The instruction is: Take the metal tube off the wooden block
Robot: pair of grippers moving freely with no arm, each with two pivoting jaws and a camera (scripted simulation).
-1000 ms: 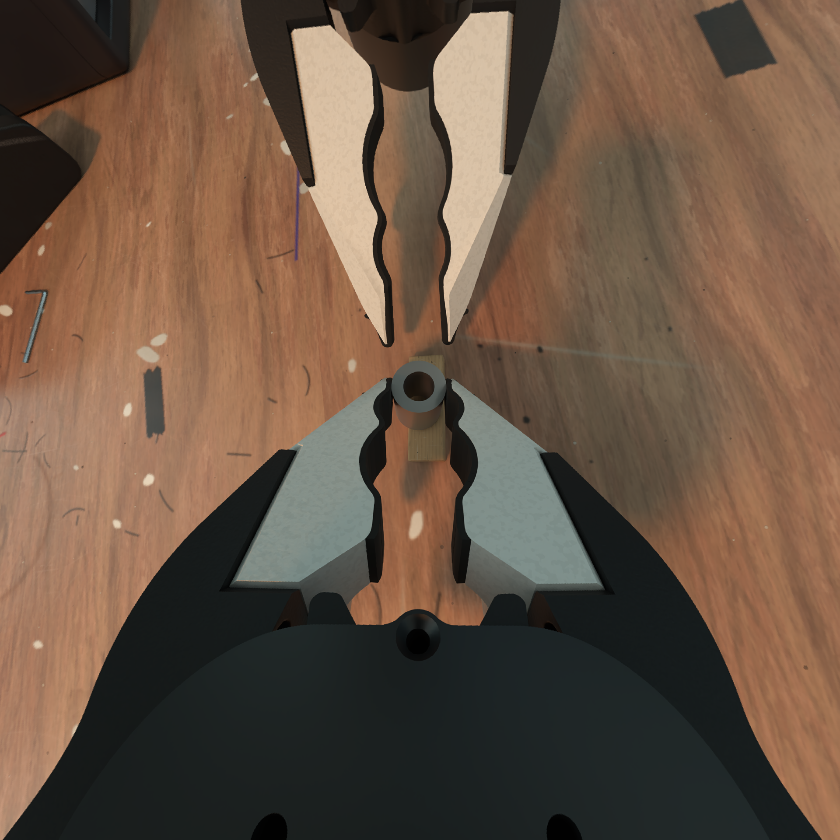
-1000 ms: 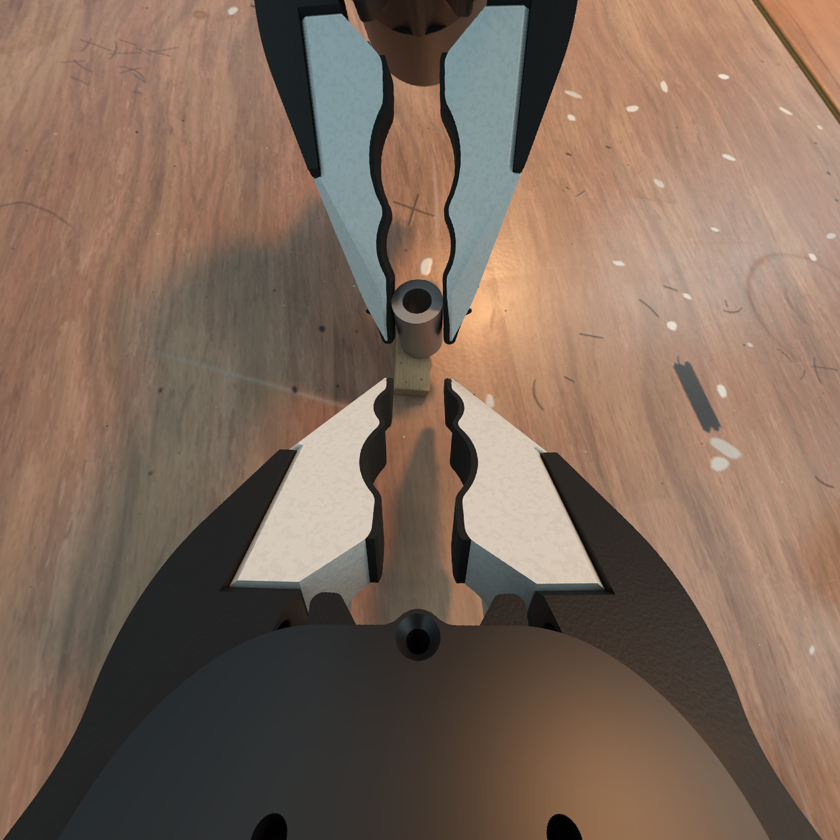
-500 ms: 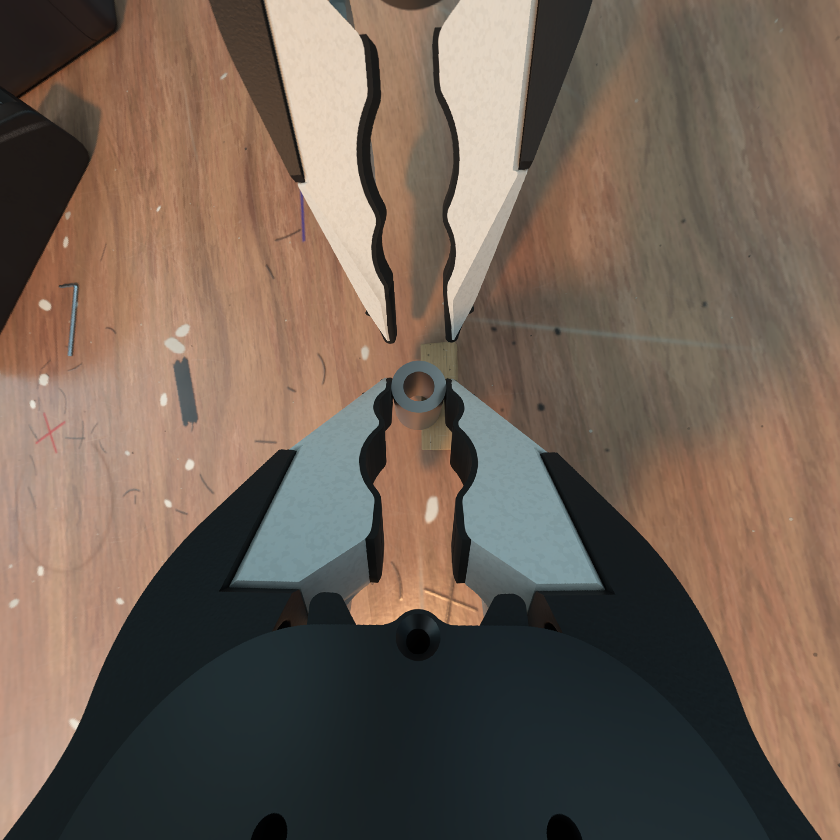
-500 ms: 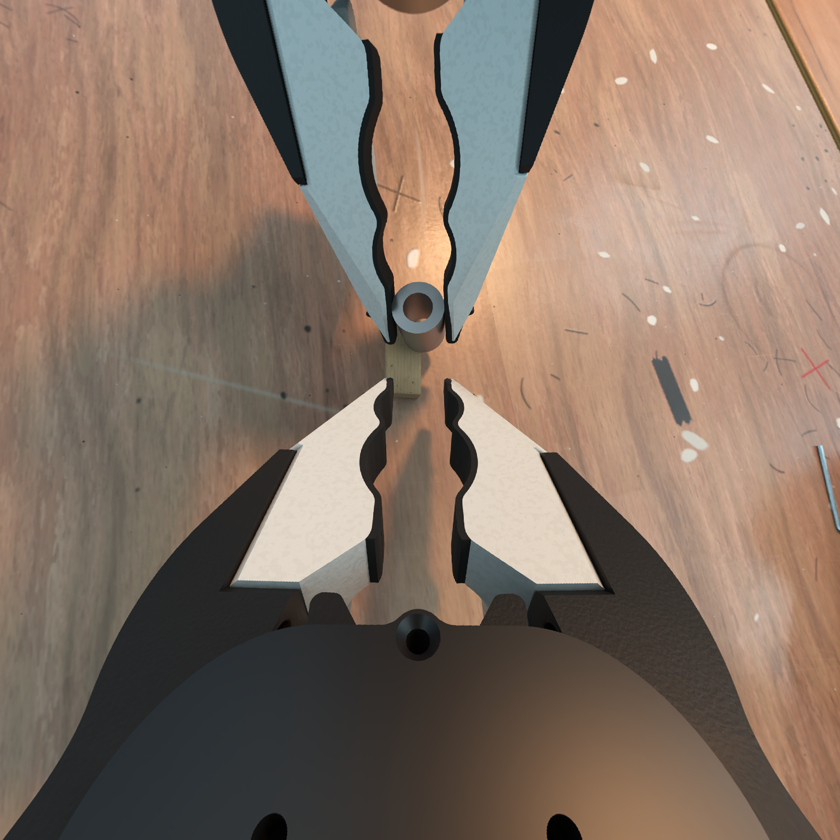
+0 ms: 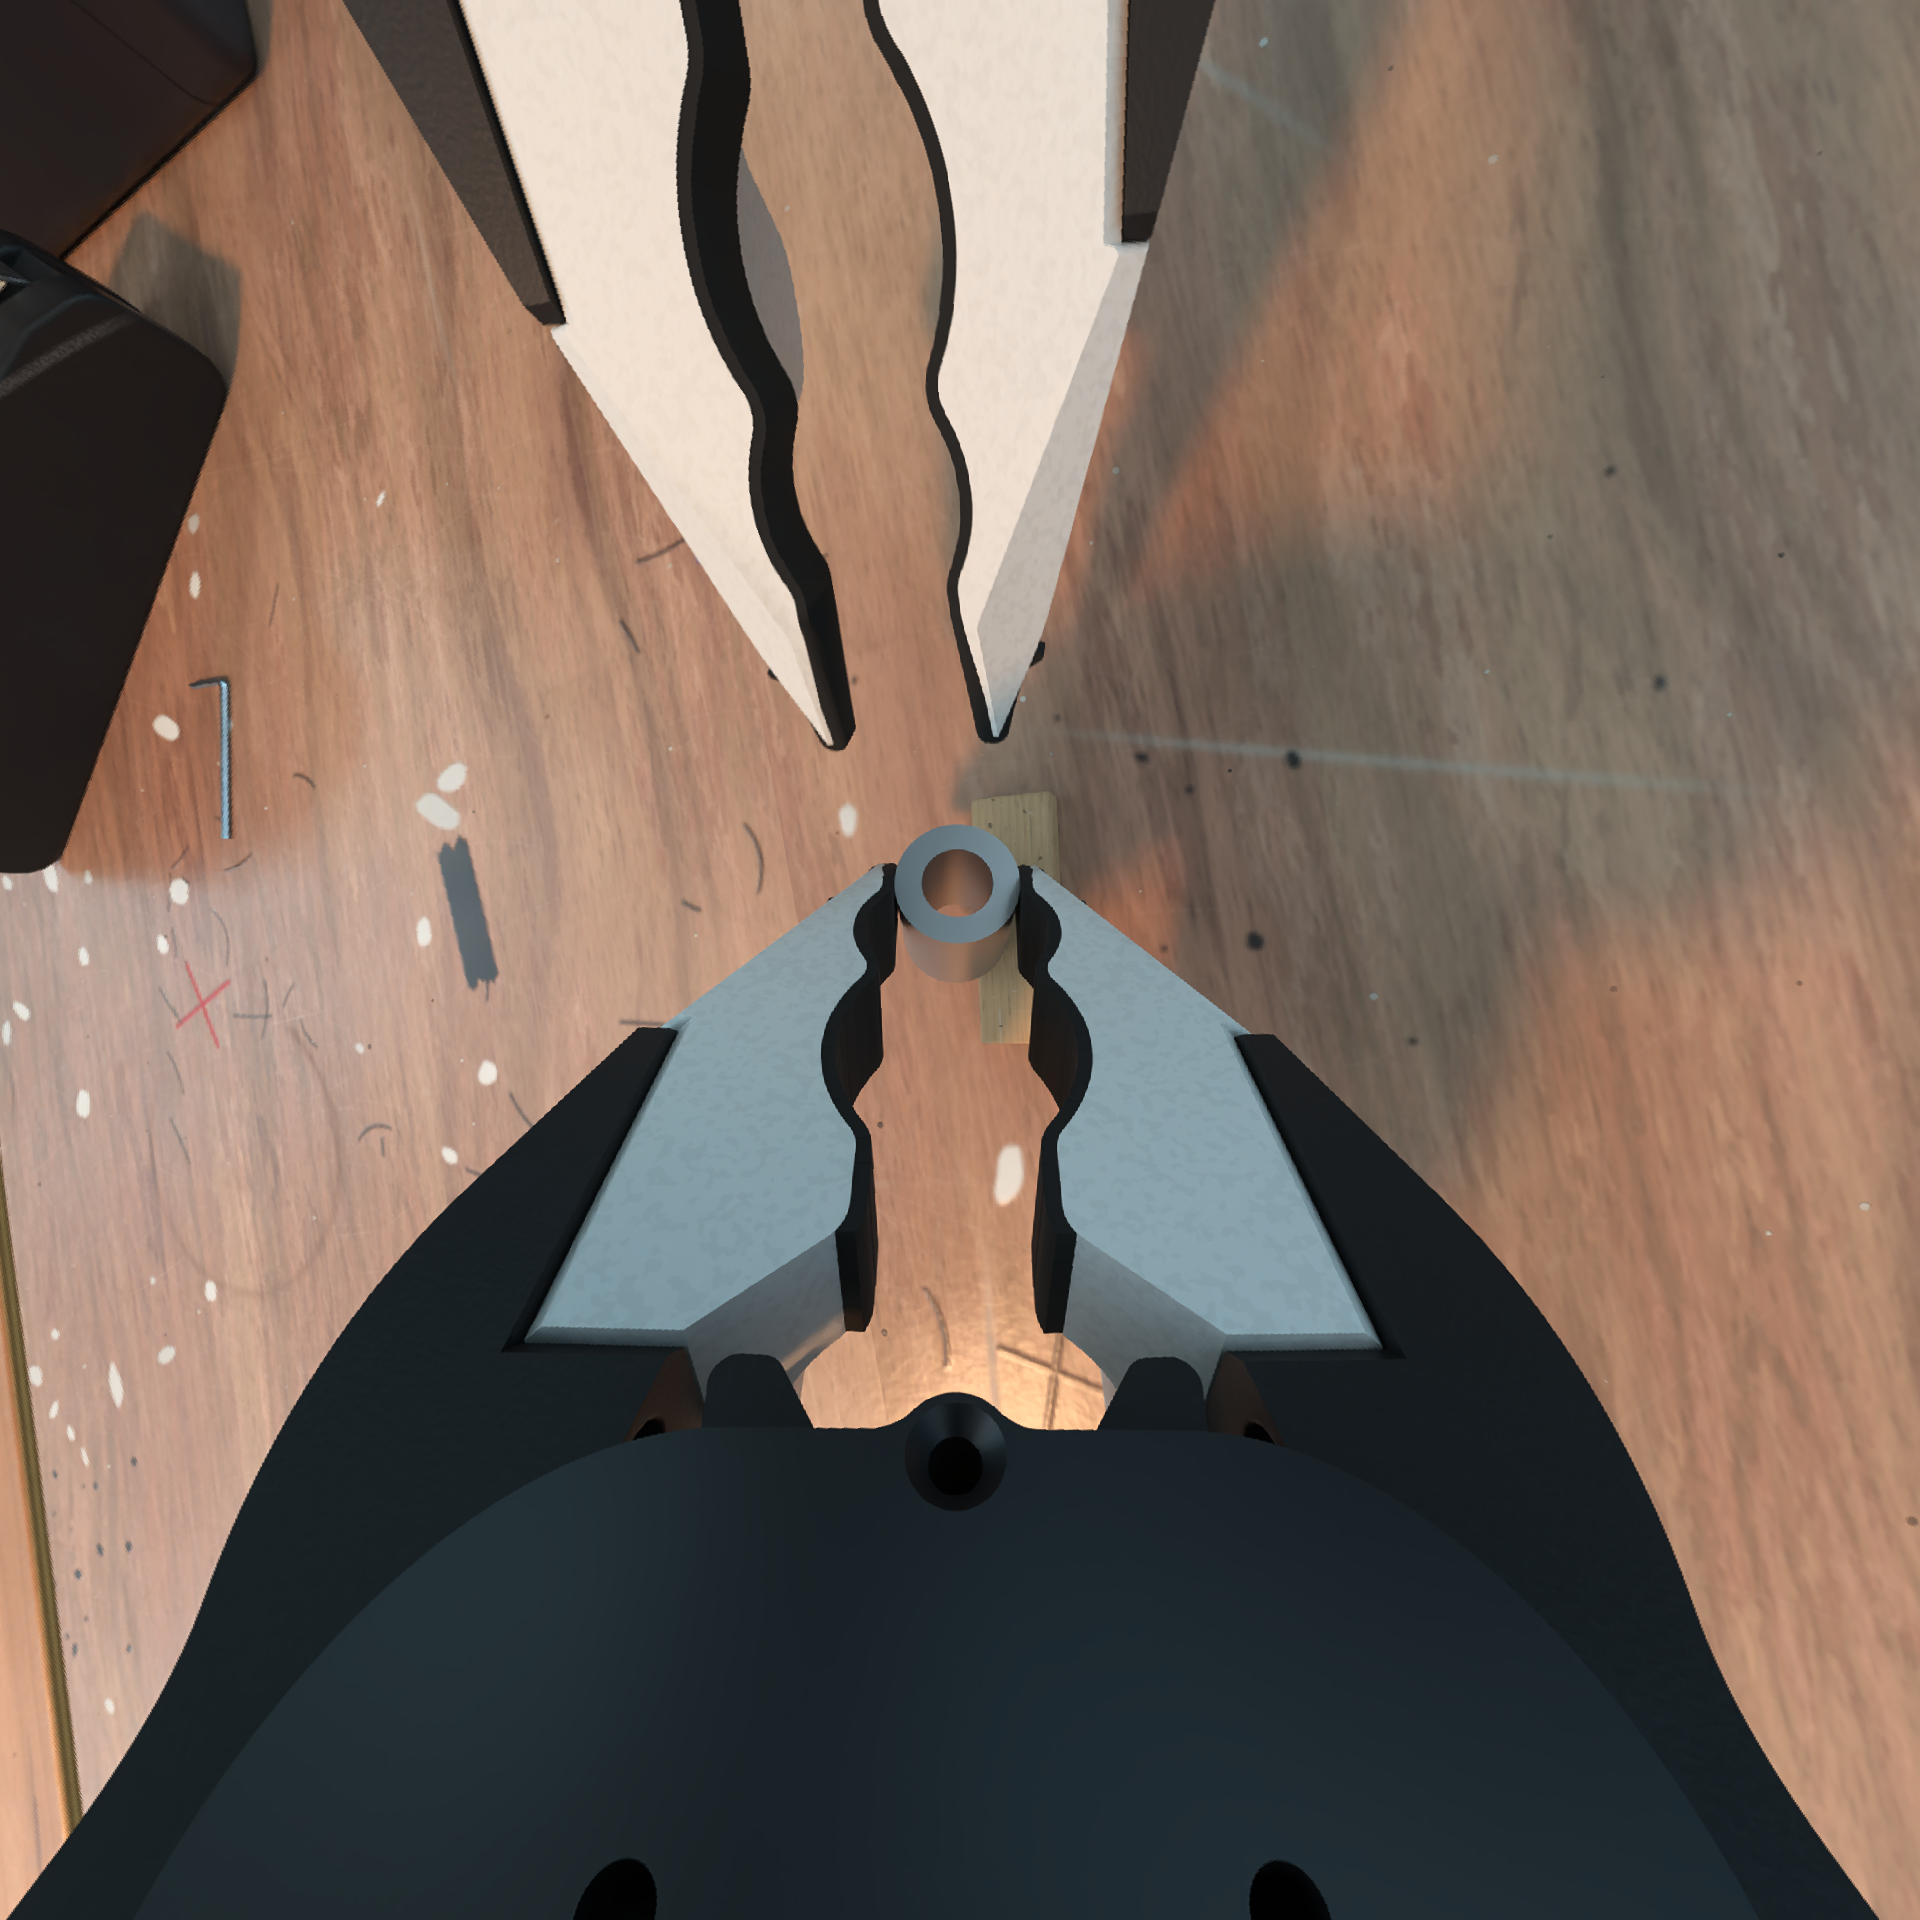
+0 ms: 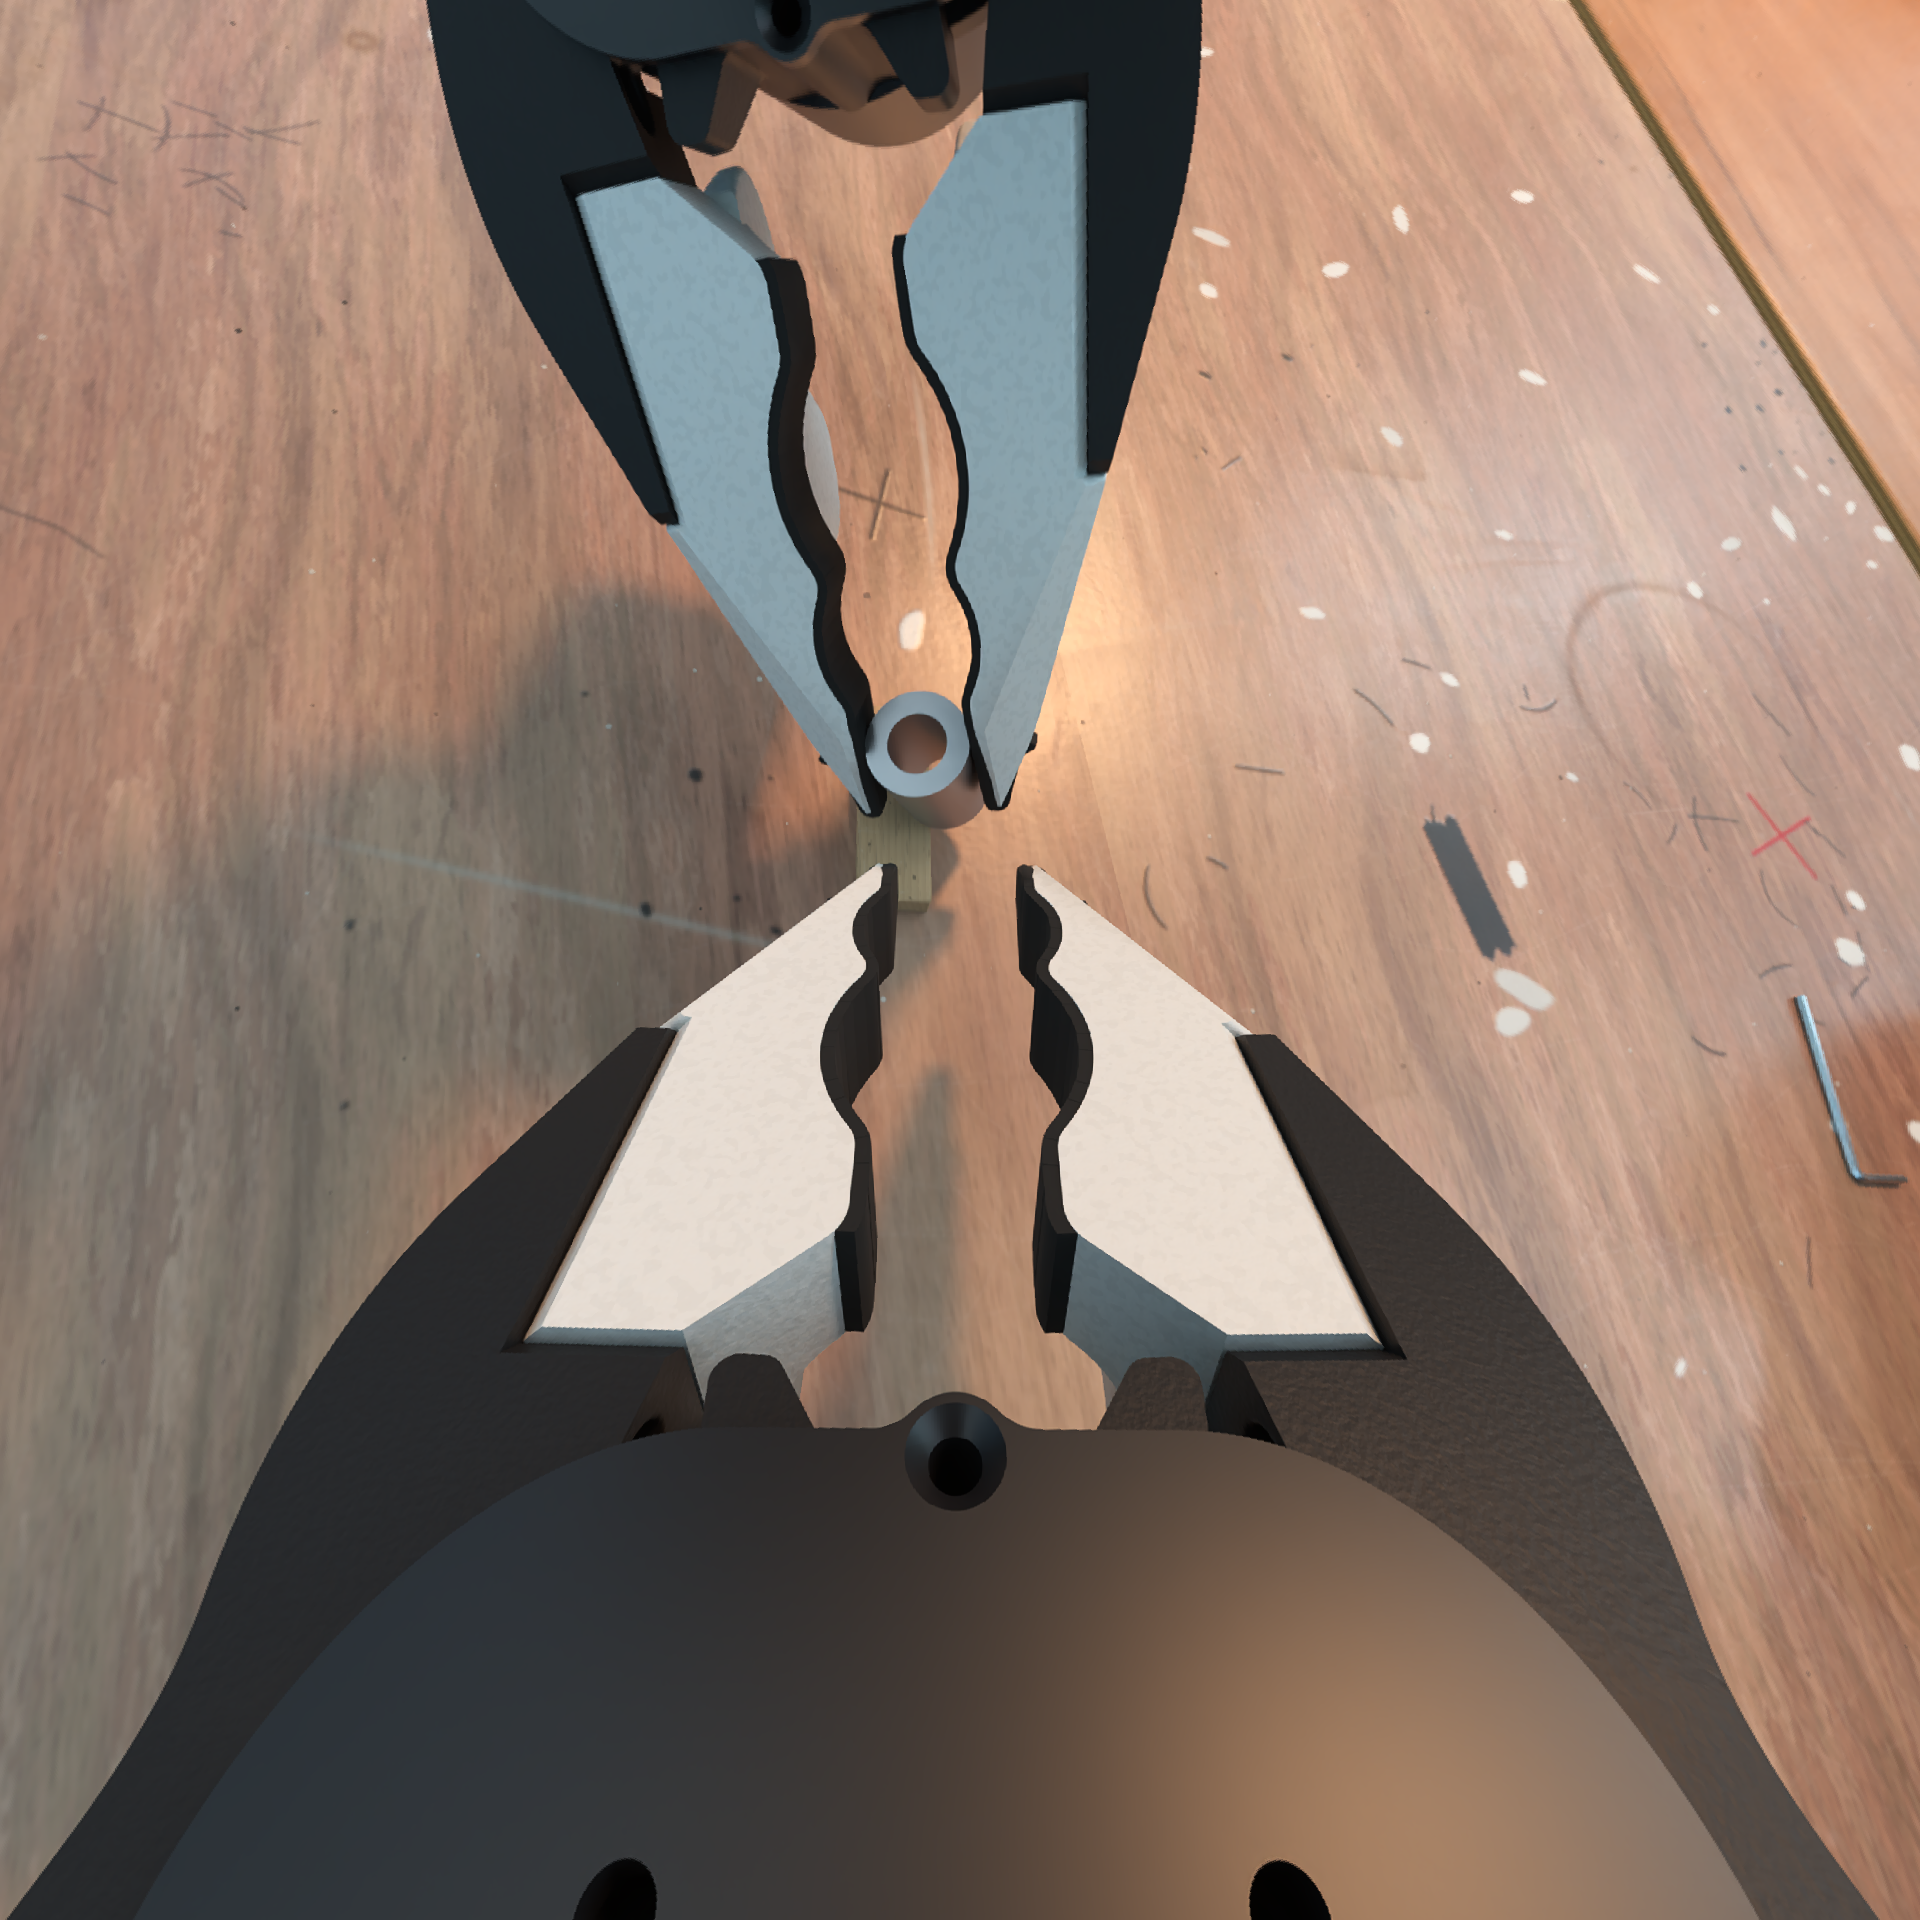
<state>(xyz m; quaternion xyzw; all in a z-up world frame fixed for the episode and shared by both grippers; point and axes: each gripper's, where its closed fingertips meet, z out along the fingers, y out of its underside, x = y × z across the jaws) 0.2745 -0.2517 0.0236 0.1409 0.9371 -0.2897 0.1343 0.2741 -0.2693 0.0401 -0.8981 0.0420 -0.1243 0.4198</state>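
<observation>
My left gripper (image 5: 956, 883), with grey-blue pads, is shut on the short grey metal tube (image 5: 954, 951), which it holds upright by the sides. The small wooden block (image 5: 1016, 821) lies flat on the wooden table, below and just right of the tube. From the right wrist view the tube (image 6: 940, 802) hangs between the left gripper's (image 6: 935, 802) tips, above and right of the block (image 6: 894, 868), apparently clear of it. My right gripper (image 6: 954, 883), with cream pads, is open and empty, its tips just short of the block. It faces the left gripper (image 5: 914, 738).
A small hex key (image 5: 221, 758) lies on the table at the left, also seen in the right wrist view (image 6: 1834, 1101). Dark cases (image 5: 83, 520) stand at the far left. A black mark (image 5: 468, 914) and paint flecks dot the table. A brass strip (image 6: 1766, 312) runs along the table's side.
My left gripper has risen with the tube, which has shifted sideways off the block. The table looks farther away in both views. The right gripper stays open.
</observation>
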